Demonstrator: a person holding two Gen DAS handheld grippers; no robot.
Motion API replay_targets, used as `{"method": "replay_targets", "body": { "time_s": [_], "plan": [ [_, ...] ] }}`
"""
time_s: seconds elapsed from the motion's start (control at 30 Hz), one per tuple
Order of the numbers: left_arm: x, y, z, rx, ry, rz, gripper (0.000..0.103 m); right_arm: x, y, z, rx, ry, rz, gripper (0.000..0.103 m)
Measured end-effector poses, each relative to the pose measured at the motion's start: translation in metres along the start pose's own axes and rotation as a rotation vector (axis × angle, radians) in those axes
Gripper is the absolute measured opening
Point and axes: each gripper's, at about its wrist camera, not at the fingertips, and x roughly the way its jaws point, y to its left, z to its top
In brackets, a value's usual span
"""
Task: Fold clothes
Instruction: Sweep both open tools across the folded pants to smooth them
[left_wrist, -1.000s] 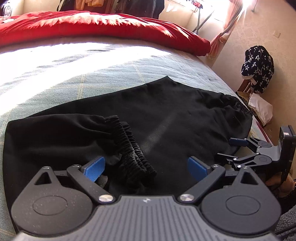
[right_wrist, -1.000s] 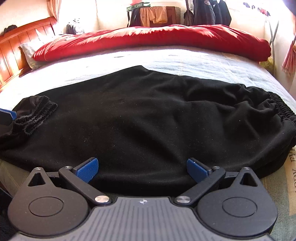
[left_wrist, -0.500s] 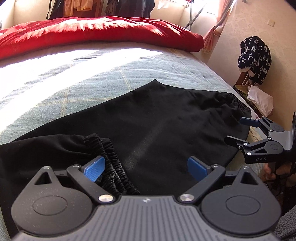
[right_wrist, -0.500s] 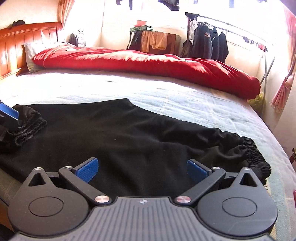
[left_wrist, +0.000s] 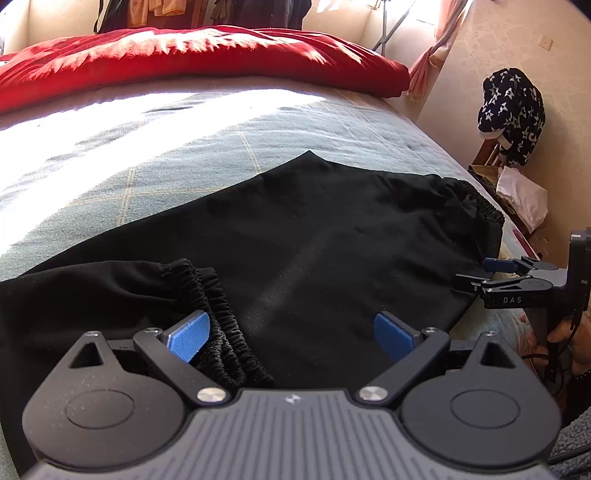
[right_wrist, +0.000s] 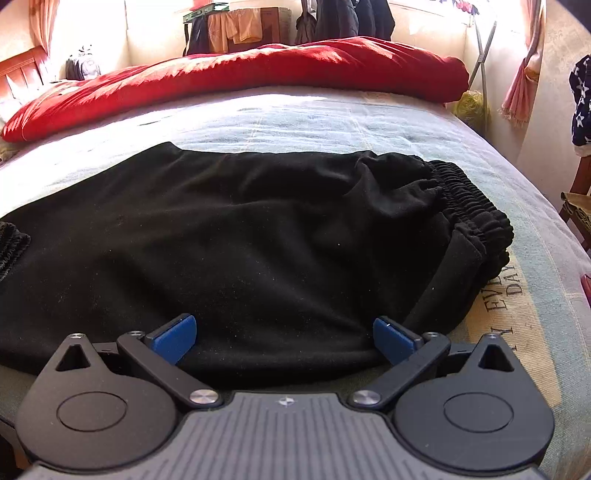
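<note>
a rumpled red duvet (left_wrist: 199, 55) lies along the far side of the bed (left_wrist: 110, 155), whose pale blue-green cover has thin yellow check lines; beyond it clothes hang on a rack (right_wrist: 236, 27), and a star-printed dark garment (left_wrist: 511, 114) is draped by the wall on the right, well apart from the work. the black trousers (right_wrist: 258, 236), a soft matte fabric, are spread flat across the near part of the bed, their gathered elastic waistband (right_wrist: 469, 206) at the right end and a ribbed elastic cuff (left_wrist: 221, 332) folded over on top at the left. the left gripper (left_wrist: 291, 334) hovers low over the cuff, blue pads spread wide, gripping nothing. the right gripper (right_wrist: 284, 336) sits at the trousers' near edge, likewise spread apart, the cloth lying between its fingers unpinched.
</note>
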Motion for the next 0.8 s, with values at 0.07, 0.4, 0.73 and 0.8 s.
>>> {"method": "replay_targets", "body": {
  "time_s": [0.07,0.4,0.73,0.8],
  "plan": [
    [-0.001,0.000,0.001,0.000,-0.004,0.000,0.096,-0.009,-0.003,0.011,0.015,-0.032,0.006,0.103],
    [-0.007,0.003,0.001,-0.013,-0.001,0.032,0.096,0.010,-0.009,0.066,-0.016,-0.086,-0.005,0.103],
    [-0.003,0.012,-0.003,-0.037,0.019,0.061,0.096,0.049,-0.026,0.049,0.082,0.025,0.017,0.103],
    [-0.001,0.012,-0.004,-0.039,0.022,0.064,0.096,0.047,-0.026,0.046,0.069,0.015,0.022,0.103]
  ]
}}
